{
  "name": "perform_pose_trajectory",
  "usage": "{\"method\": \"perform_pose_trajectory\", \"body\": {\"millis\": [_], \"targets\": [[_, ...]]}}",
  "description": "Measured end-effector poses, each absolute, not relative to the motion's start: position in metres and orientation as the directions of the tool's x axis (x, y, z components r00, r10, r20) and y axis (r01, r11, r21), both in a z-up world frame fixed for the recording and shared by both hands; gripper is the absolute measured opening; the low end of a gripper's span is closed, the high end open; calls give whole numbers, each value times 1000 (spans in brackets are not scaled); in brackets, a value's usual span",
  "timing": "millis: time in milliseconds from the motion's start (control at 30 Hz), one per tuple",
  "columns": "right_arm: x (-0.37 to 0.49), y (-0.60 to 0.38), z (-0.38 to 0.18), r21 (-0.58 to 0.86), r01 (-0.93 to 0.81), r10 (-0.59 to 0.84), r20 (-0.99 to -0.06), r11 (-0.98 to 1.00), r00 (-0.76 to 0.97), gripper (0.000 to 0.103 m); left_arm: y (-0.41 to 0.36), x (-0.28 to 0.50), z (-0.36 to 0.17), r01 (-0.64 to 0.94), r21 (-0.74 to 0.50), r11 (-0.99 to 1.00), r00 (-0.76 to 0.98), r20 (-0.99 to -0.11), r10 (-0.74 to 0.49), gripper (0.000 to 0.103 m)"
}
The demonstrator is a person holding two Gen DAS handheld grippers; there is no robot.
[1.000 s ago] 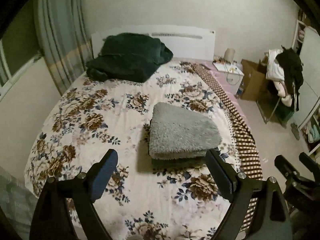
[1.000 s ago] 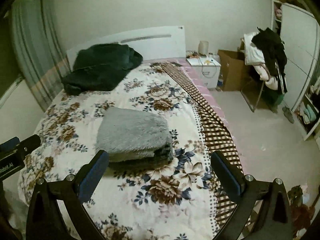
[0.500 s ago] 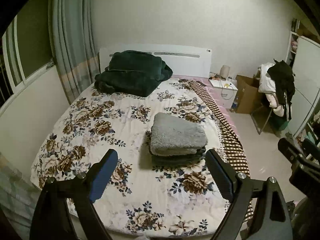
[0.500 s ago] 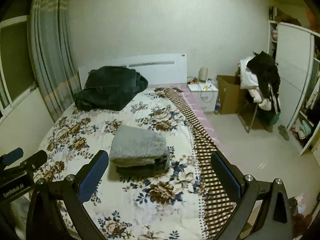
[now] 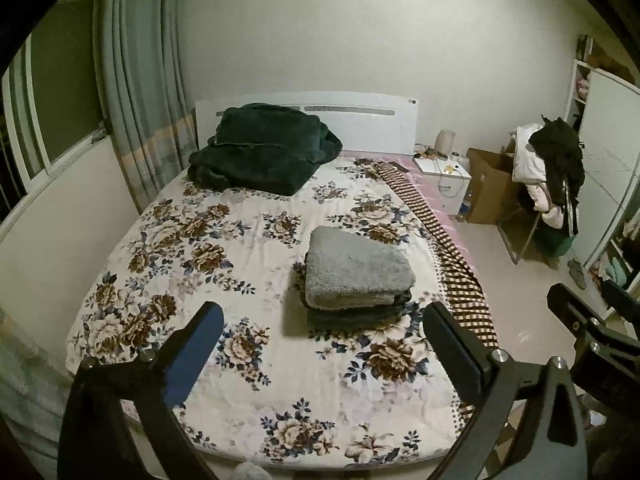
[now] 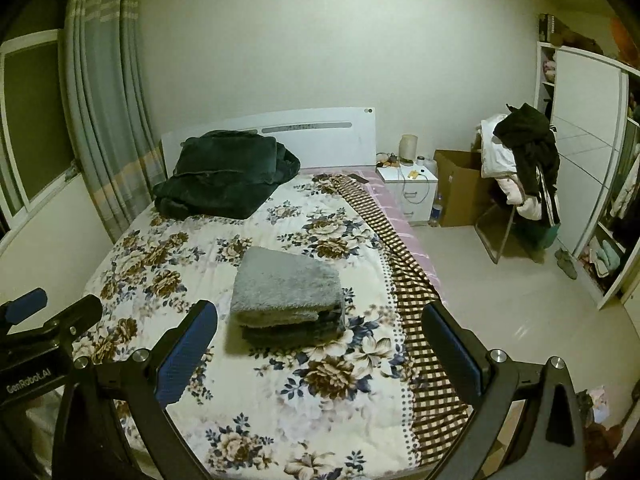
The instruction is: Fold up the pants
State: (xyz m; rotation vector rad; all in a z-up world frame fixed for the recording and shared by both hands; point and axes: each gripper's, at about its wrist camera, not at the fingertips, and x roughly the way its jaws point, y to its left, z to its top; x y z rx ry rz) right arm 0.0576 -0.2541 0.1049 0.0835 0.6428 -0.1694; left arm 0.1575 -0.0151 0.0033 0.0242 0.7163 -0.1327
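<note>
Your grey fleecy pants point(image 5: 356, 270) lie folded in a thick, squared stack on the floral bedspread point(image 5: 224, 248), right of centre. "GenRobot.AI" shows on your left gripper point(image 5: 324, 354), which has just spread wider, empty. Your right gripper point(image 6: 320, 354) also gapes empty; both angle downward, short of the stack.

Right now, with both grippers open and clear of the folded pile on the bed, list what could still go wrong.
1. The grey fleece pants sit atop a darker folded garment with edges not flush; a bump might slide the stack.
2. The stack lies towards the checked bed edge, so a nudge could push it floorwards.
3. The left gripper and right gripper hang close side by side and might collide.
</note>
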Motion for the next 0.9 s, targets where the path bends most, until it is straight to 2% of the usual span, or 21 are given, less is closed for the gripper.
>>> {"method": "perform_pose_trajectory", "body": {"millis": [900], "targets": [[79,-269,98,21,191,-136,-625,981,769,103,-20,171,1,139,-18,990,734,-669,-116,102]]}}
